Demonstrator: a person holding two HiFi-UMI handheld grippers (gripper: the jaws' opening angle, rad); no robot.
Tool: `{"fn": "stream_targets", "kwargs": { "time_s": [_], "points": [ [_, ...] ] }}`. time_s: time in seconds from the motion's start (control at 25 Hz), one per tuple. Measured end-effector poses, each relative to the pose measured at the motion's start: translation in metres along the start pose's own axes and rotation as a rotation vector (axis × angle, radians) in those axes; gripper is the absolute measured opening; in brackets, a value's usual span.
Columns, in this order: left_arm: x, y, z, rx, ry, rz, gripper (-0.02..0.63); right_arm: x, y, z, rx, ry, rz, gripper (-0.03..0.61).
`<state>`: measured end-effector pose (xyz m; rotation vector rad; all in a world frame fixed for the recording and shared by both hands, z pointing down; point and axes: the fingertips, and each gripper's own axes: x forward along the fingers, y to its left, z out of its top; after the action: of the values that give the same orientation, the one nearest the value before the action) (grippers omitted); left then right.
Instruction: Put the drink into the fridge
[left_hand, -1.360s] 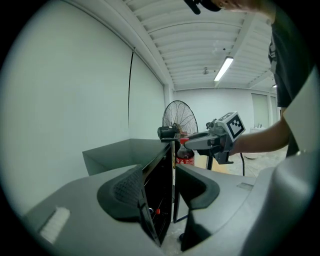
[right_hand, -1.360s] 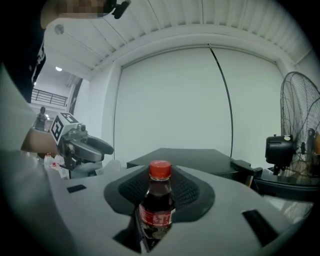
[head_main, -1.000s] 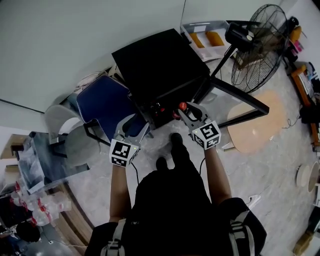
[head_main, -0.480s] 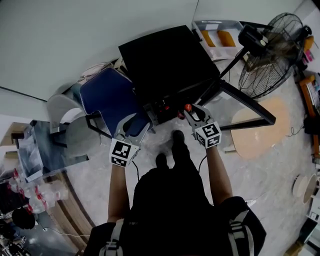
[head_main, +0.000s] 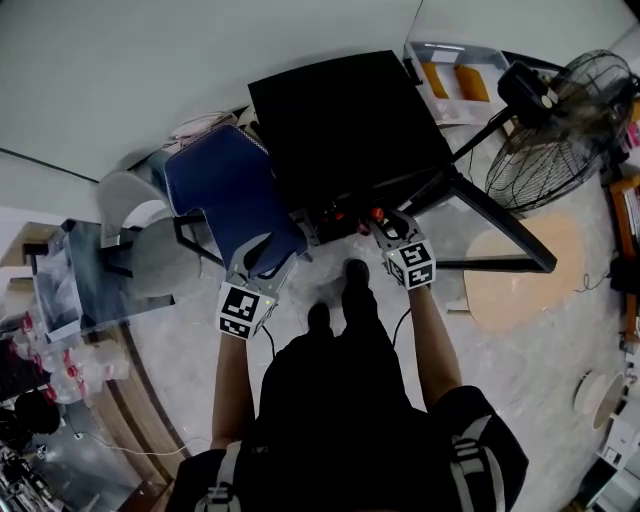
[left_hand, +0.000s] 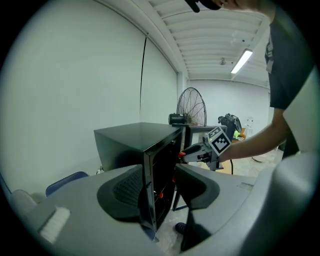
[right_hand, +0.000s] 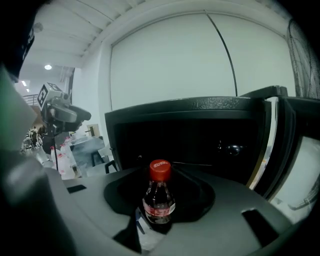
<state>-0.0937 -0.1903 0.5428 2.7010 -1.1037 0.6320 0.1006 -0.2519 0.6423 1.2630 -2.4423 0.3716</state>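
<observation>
The black fridge (head_main: 345, 120) stands on the floor with its front open; its door (right_hand: 272, 140) hangs swung out to the right. My right gripper (head_main: 383, 220) is shut on the drink, a small clear bottle (right_hand: 159, 197) with a red cap (head_main: 377, 213). It holds the bottle upright just in front of the dark fridge interior (right_hand: 190, 145). My left gripper (head_main: 262, 256) is open with nothing in it, over the blue chair, a little short of the fridge's left front edge (left_hand: 150, 200). The right gripper (left_hand: 202, 150) also shows in the left gripper view.
A blue chair (head_main: 225, 195) stands left of the fridge, with a grey chair (head_main: 140, 250) and a glass table (head_main: 70, 290) further left. A standing fan (head_main: 560, 115), a tray (head_main: 455, 75) and a round tan board (head_main: 515, 270) lie to the right.
The right gripper has carried the bottle closer to the fridge opening. The fridge and chair have slid rightwards in the head view. The left gripper has stayed open.
</observation>
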Motion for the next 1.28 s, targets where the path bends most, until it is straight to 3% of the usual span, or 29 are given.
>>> {"fn": "stream_targets", "kwargs": {
  "time_s": [0.92,1.28],
  "points": [
    [-0.008,0.020,-0.008,-0.030,0.045,0.110,0.206,0.083,-0.060,-0.064,-0.023,0.174,-0.038,0.135],
    [-0.019,0.025,-0.013,-0.024,0.057,0.123,0.206,0.118,-0.068,-0.068,-0.049,0.197,-0.036,0.135]
  ]
}}
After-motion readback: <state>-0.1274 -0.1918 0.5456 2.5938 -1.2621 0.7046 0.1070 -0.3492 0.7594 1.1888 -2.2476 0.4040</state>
